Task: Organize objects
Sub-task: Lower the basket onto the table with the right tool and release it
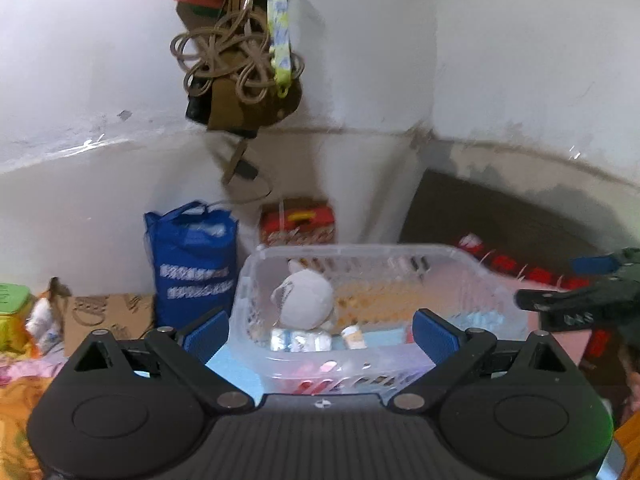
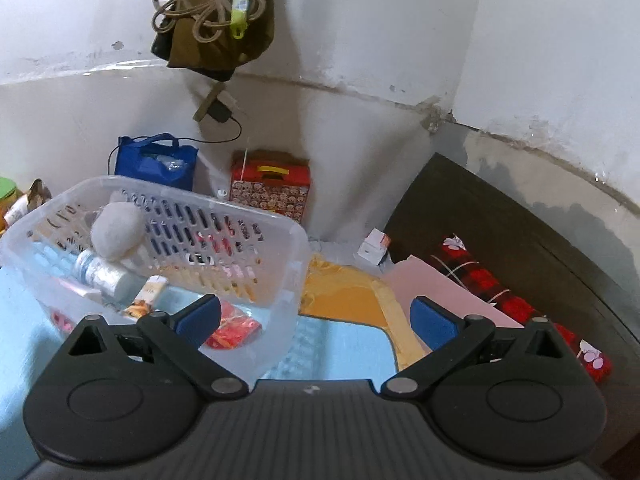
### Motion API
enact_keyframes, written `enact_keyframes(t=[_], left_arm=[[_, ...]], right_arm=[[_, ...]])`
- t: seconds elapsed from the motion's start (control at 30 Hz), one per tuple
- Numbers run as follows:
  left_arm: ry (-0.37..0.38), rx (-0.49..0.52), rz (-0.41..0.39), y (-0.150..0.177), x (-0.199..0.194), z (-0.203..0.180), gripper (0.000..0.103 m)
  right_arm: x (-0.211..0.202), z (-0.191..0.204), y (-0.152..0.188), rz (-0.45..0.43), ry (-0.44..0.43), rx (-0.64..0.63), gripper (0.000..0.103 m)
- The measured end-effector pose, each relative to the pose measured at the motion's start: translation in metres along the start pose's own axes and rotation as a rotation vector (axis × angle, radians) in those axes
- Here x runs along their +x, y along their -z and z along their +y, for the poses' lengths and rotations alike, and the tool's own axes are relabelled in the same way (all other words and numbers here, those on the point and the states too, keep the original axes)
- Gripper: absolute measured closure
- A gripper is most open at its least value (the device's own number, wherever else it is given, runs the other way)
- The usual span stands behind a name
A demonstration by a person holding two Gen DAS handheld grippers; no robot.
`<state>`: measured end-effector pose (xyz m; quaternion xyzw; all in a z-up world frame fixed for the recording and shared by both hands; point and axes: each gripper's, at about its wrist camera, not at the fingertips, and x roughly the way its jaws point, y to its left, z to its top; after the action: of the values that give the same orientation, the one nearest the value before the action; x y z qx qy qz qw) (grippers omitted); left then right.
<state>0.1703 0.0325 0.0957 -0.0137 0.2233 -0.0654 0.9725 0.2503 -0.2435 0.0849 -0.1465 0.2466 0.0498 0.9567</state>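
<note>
**Basket loaded, both tongs free — pick the next stray carefully**

Left tongs [image 1: 320,334]: spread wide, nothing between the pads, hovering just in front of the clear basket [image 1: 472,264]. Right tongs [image 2: 316,320]: also wide and empty, off the basket's right corner, over the blue mat [image 2: 344,344].

Basket sits on the blue mat on the bed, in the room corner. Inside: white plush [image 2: 116,230], a water bottle [image 2: 102,274] lying on its side, a small snack pack [image 2: 146,292], a red packet [image 2: 234,330] near the front wall.

Judgement: most items look collected already. Likely leftover is the small white box [image 2: 374,246] by the wall, well apart from the basket, beyond the yellow sheet [image 2: 344,292].

How to do it well:
- Use the right tongs; it's the nearer side.
- The box is light and rigid, so close across its short faces, square-on, no crushing.
- Lift clear over the basket rim; the wall is thin plastic and will tip or slide if knocked.
- Left tongs can steady the near rim if the basket shifts on the soft mat.
- Drop into the open right half, not on the plush.

Left-wrist view is motion-blurred; small items there aren't readable.
</note>
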Motion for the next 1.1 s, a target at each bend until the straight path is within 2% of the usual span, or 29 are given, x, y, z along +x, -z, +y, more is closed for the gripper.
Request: enact_keyframes(t=[0.1,0.17,0.3,0.43,0.57,0.7,0.83,0.93,1.1], left_arm=[[-0.027,0.010,0.027,-0.005,0.005,-0.005,0.003],[-0.022,0.011,0.030,-0.004,0.002,-0.008,0.003],[-0.022,0.005,0.042,0.002,-0.007,-0.012,0.003],[-0.024,-0.011,0.054,0.008,-0.014,-0.013,0.003],[-0.046,-0.003,0.073,0.014,-0.023,-0.017,0.003],[-0.051,-0.025,0.083,0.023,-0.036,-0.018,0.003],[-0.055,-0.049,0.120,0.033,-0.043,-0.017,0.003],[-0.069,-0.049,0.118,0.041,-0.048,-0.018,0.003],[-0.014,-0.078,0.095,0.055,-0.064,-0.016,0.003]], right_arm=[[-0.010,0.006,0.000,-0.035,-0.019,-0.026,0.000],[-0.018,0.004,0.001,-0.050,-0.025,0.007,0.000],[-0.037,-0.001,0.008,-0.063,-0.100,0.082,0.000],[-0.048,-0.002,0.017,-0.044,-0.163,0.140,0.000],[-0.056,0.006,0.026,-0.019,-0.177,0.138,0.000],[-0.074,0.012,0.034,-0.044,-0.172,0.135,0.000],[-0.082,0.015,0.045,-0.031,-0.237,0.176,0.000],[-0.080,0.019,0.054,-0.014,-0.255,0.195,0.000],[-0.081,0.023,0.069,-0.012,-0.252,0.236,0.000]])
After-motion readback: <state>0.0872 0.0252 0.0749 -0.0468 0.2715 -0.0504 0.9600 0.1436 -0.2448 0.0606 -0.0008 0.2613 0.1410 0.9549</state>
